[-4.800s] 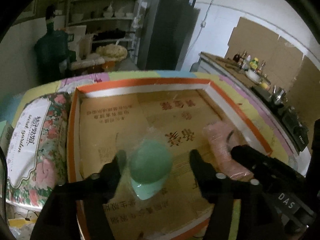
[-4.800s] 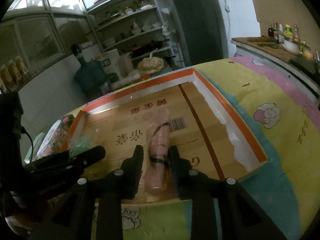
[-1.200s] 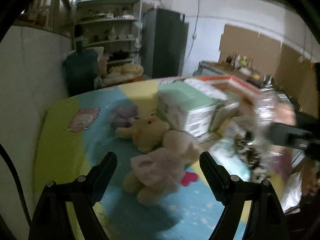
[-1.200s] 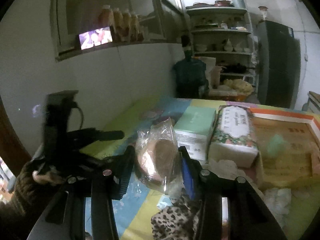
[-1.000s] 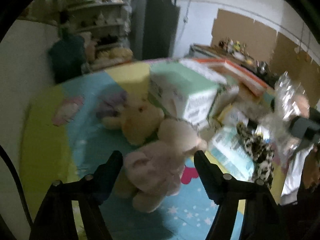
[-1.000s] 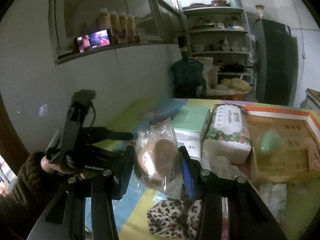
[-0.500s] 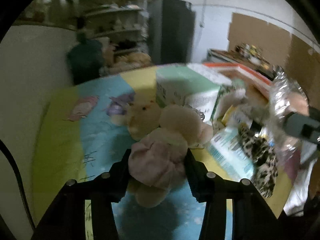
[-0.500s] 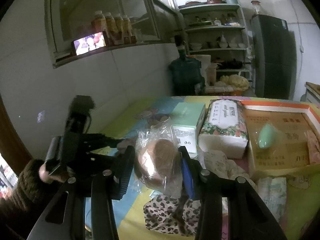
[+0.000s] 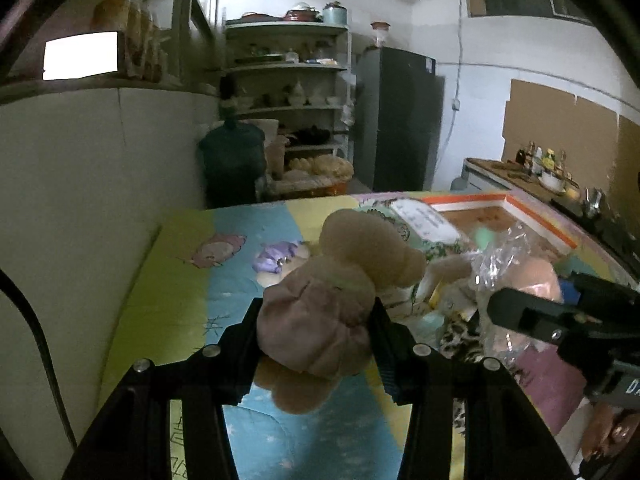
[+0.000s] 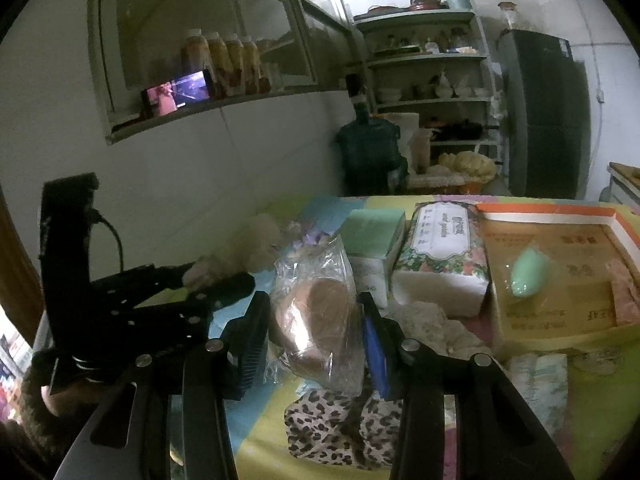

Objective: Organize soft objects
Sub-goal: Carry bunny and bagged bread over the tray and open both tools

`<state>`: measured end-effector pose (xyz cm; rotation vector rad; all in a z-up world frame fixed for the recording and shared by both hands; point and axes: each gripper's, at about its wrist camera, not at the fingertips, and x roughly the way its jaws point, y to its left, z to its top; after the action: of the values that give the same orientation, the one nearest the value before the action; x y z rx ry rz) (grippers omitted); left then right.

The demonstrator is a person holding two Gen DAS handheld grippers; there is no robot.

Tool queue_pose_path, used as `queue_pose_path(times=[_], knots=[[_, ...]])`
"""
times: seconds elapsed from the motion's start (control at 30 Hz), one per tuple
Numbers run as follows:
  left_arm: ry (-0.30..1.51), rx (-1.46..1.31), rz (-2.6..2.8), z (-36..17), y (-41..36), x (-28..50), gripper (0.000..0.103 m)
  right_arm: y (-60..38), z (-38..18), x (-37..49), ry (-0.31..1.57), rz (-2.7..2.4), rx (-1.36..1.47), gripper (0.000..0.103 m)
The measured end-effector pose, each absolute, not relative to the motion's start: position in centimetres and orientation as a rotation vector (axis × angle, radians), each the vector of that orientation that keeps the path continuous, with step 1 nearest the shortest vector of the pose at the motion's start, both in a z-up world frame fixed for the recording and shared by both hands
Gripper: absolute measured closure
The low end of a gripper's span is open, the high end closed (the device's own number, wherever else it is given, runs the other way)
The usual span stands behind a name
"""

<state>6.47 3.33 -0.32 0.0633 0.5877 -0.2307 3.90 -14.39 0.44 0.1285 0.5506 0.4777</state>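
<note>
My left gripper [image 9: 316, 320] is shut on a beige plush toy in a pink dress [image 9: 320, 312], held up above the colourful blanket [image 9: 180, 280]. The right gripper [image 10: 314, 312] is shut on a clear plastic bag with a brown bun [image 10: 320, 312] inside, held over the blanket. In the right wrist view the left gripper [image 10: 216, 280] shows at the left with the plush toy [image 10: 256, 240] in its jaws. An orange-rimmed cardboard box [image 10: 540, 210] at the right holds a green soft thing [image 10: 528, 272] and a pink packet [image 10: 622, 292].
A floral tissue pack [image 10: 440, 248] and a green tissue box [image 10: 372, 232] stand beside the box. A leopard-print cloth [image 10: 332, 432] and a white lacy cloth [image 10: 432, 320] lie below the bag. A wall runs along the left of the blanket.
The left jaws have shut on the plush toy and lifted it off the blanket. The right gripper has stayed still with the bagged bun.
</note>
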Motion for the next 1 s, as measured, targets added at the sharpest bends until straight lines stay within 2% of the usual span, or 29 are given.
queue_pose_path(times=[1.0], knots=[[0.498, -0.014, -0.327, 2.8, -4.7, 6.8, 0.053, -23.1, 3.0, 3.6, 0.445, 0.294, 0.192, 0.057]])
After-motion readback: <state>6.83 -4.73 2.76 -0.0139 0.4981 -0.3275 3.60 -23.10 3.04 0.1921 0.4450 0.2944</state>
